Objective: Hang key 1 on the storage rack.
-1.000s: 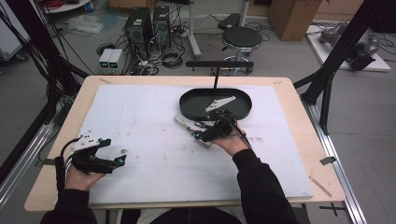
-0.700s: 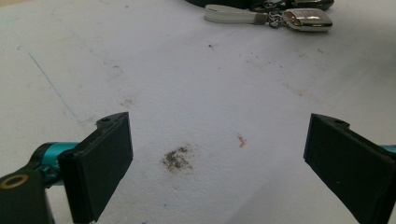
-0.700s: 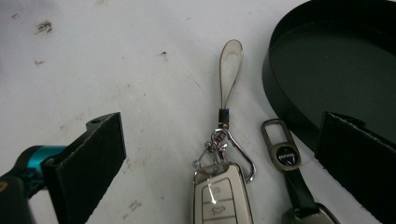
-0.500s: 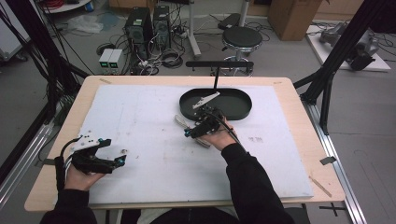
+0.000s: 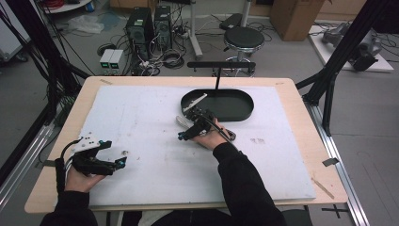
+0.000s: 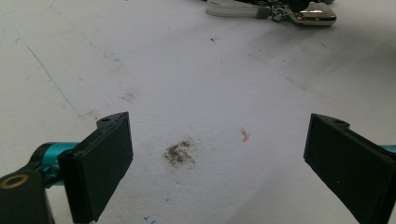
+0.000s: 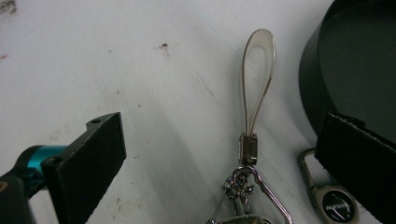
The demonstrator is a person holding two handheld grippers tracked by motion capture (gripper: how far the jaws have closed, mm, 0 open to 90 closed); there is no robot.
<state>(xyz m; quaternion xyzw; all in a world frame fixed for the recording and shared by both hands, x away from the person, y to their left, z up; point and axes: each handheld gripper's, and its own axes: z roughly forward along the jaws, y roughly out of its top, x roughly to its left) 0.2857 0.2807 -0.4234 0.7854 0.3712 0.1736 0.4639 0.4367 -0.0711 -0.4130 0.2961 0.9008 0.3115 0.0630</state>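
Observation:
A keychain with a silver loop strap (image 7: pixel 257 79) and metal clasp (image 7: pixel 247 186) lies on the white mat, beside the black oval tray (image 7: pixel 355 60). A small round key fob (image 7: pixel 334 203) rests to its right. My right gripper (image 7: pixel 226 140) is open, low over the mat, its jaws standing either side of the strap without touching it. In the high view the right gripper (image 5: pixel 184 135) sits just in front of the tray (image 5: pixel 235 115), with the strap (image 5: pixel 181 121) beside it. My left gripper (image 5: pixel 121 162) is open at the near left, over bare mat (image 6: pixel 219 140).
The white mat (image 5: pixel 141 122) covers most of the wooden table. A black T-shaped stand (image 5: pixel 219 66) rises behind the tray. A dark smudge (image 6: pixel 180 153) marks the mat between the left jaws. Computers, cables and a stool stand on the floor beyond.
My right gripper has moved left and a little toward the person, from in front of the tray's middle to its left end. The left gripper has stayed put.

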